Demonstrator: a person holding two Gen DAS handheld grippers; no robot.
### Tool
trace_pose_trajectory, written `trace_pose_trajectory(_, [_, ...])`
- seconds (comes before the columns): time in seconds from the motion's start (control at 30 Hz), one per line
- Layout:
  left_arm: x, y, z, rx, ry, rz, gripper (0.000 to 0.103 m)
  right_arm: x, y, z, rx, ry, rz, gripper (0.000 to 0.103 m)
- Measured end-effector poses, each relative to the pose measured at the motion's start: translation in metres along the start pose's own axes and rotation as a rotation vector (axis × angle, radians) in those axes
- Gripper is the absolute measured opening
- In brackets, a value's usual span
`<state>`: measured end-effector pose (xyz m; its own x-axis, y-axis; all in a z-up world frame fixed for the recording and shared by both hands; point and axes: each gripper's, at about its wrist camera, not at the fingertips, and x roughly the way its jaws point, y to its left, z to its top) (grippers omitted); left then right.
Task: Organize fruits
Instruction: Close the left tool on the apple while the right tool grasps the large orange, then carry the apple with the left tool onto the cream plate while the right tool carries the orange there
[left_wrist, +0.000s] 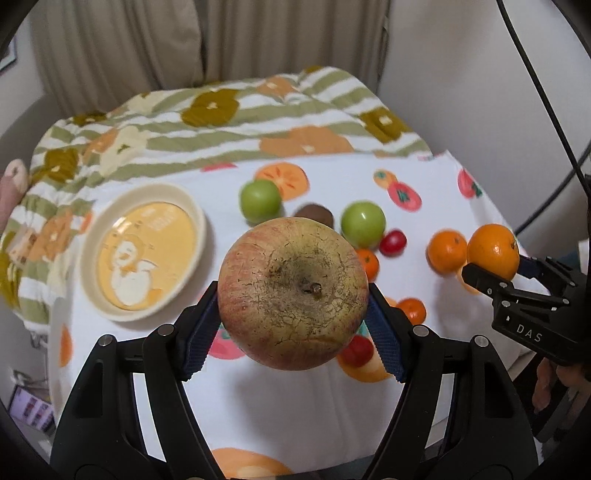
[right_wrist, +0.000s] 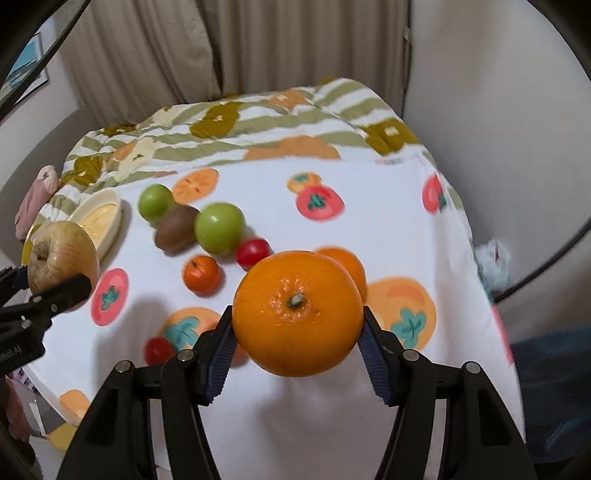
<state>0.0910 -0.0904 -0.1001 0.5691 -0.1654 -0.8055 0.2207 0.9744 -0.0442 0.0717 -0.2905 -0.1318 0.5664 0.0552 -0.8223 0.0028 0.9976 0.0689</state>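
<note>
My left gripper (left_wrist: 293, 317) holds a large russeted apple (left_wrist: 293, 293), stem end toward the camera, blue ribbed pads (left_wrist: 384, 343) pressed against its two sides; the fruit is clear of the cloth. From the right wrist view the same apple (right_wrist: 62, 258) appears at far left, clamped in the black fingers. My right gripper (right_wrist: 297, 343) holds a large orange (right_wrist: 297, 314), calyx facing the camera, both pads bearing on its flanks; it too is off the surface. In the left wrist view that orange (left_wrist: 493, 251) sits at right between the other gripper's black fingers (left_wrist: 484, 280).

Below: a white tablecloth (right_wrist: 369, 236) printed with persimmons and tomatoes, a striped quilt (left_wrist: 221, 125) beyond it. A cream dish (left_wrist: 144, 251) with a yellow cartoon base lies left of the fruit and holds nothing. Loose on the cloth: two green apples, one farther (left_wrist: 260, 201) and one nearer (left_wrist: 363, 223); a brown kiwi (right_wrist: 175, 230) between them, touching the nearer one; a red cherry tomato (right_wrist: 253, 253) just beside the nearer green apple; a small mandarin (right_wrist: 202, 274) near it; a second orange (left_wrist: 447, 251) partly hidden behind the held one in the right view; another small mandarin (left_wrist: 412, 310) and a second cherry tomato (right_wrist: 159, 350) close below my fingers. Edges are motion-blurred.
</note>
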Motion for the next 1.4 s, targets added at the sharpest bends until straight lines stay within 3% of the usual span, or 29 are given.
trace_pose_trajectory(0.3, [-0.027,0.057,0.023,-0.016,-0.066,0.06,0.079,-0.012,0.048,0.038,-0.052,-0.072,0.062,0.058])
trace_pose_trajectory(0.47, [-0.022,0.095,0.036,0.001,-0.063,0.066,0.079,-0.007,0.086,0.057,-0.058,-0.097,0.084,0.058])
trace_pose_trajectory(1.0, [0.063,0.208,0.063,0.106,0.029,0.015,0.079,0.058,0.196,0.091,0.026,-0.054,0.07,0.058])
trace_pose_trajectory(1.4, [0.122,0.221,0.058,0.243,0.069,-0.033,0.079,0.099,0.231,0.099,0.079,-0.004,0.043,0.058])
